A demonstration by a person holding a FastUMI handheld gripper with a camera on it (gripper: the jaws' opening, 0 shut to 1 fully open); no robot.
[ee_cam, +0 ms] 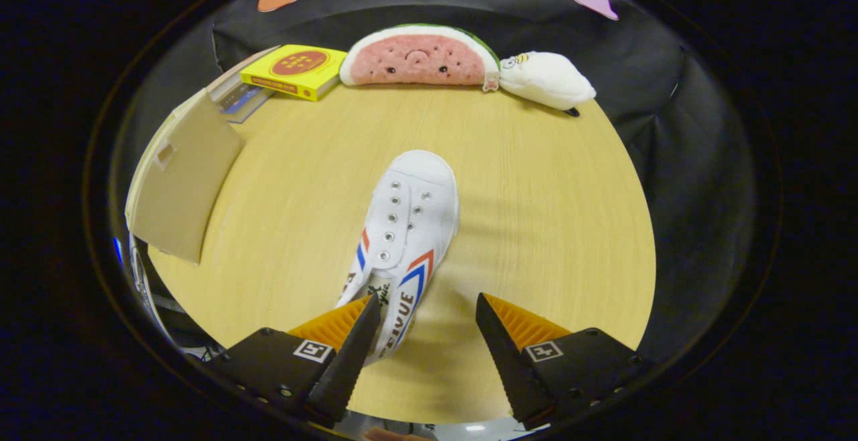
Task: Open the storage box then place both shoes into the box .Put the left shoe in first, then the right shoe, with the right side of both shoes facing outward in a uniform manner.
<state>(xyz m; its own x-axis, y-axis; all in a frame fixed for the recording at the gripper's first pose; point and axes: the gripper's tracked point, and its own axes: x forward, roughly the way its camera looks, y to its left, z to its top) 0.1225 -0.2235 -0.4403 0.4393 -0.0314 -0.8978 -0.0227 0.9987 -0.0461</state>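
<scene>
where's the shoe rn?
Gripper view: the white shoe lies on the wooden table, heel beside one finger of the open tongs, toe pointing toward the watermelon plush.

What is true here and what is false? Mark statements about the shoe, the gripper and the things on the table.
1. The gripper is open, its fingers apart. True.
2. Both fingers press on the white shoe. False: the shoe's heel end lies by the left finger; the right finger stands apart from it over bare table.
3. The shoe's toe points away from the gripper, toward the watermelon pillow. True.
4. A yellow box lies beside the watermelon pillow. True.
5. The white soft toy sits on top of the shoe. False: it lies at the table's far edge, next to the pillow.
6. The beige flap covers the shoe. False: it stands off to the side, apart from the shoe.
</scene>
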